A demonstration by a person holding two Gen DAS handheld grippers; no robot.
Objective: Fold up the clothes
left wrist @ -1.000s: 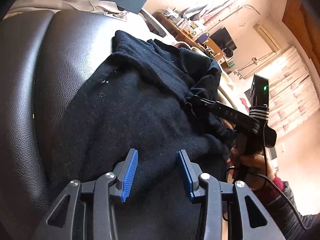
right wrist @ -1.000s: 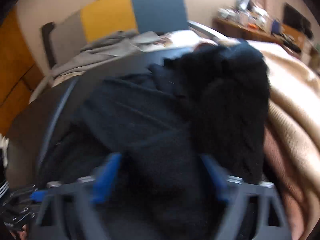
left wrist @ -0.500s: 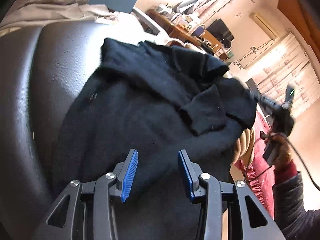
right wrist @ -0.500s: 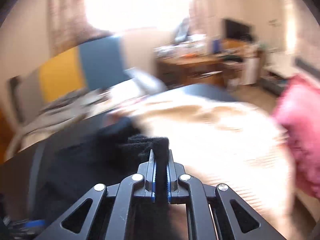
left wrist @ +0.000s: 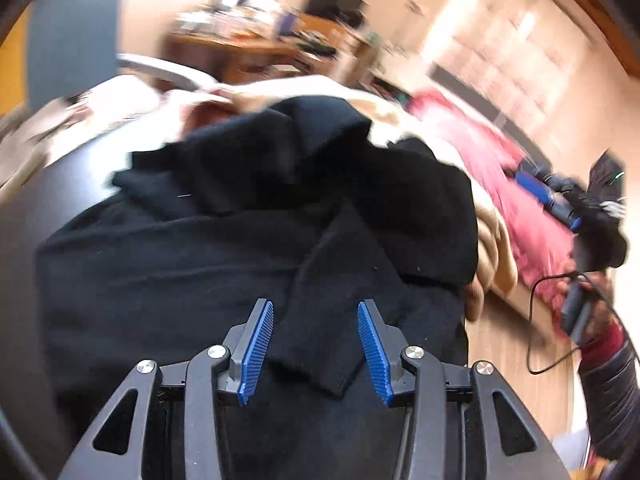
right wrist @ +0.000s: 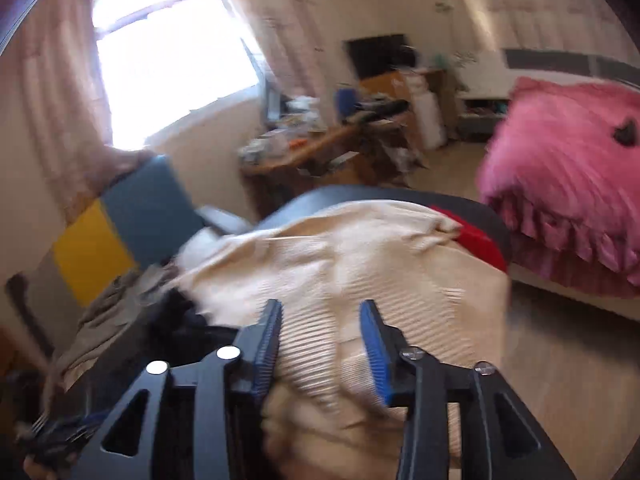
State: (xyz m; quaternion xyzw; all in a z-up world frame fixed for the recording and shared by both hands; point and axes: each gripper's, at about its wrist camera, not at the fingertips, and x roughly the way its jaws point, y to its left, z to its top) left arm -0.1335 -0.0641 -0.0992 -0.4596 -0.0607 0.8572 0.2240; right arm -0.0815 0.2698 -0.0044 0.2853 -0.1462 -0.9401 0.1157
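A black knitted sweater (left wrist: 240,248) lies spread on a black leather seat (left wrist: 80,168), with one sleeve (left wrist: 332,304) laid across its body. My left gripper (left wrist: 316,344) hovers over that sleeve's cuff. Its jaws are opening, and the cuff shows between them, but the pads do not press on it. A hand holds my right gripper (left wrist: 554,204) off to the right, away from the sweater. In the right wrist view the right gripper (right wrist: 320,344) hangs over a beige ribbed garment (right wrist: 360,248). Its jaws are opening with nothing between them. Only a scrap of the sweater (right wrist: 184,320) shows at the left.
The beige garment sits beside the sweater on the seat, with a red cloth (right wrist: 480,240) under its far end. A grey garment (right wrist: 112,312) lies by a yellow and blue chair back (right wrist: 132,216). Pink frilled bedding (right wrist: 560,184) is on the right, and a cluttered desk (right wrist: 320,148) stands behind.
Half a second ago my right gripper was shut on a fold of the black sweater. It has since let go, opened and swung right over the beige garment. The left gripper shifted and rolled.
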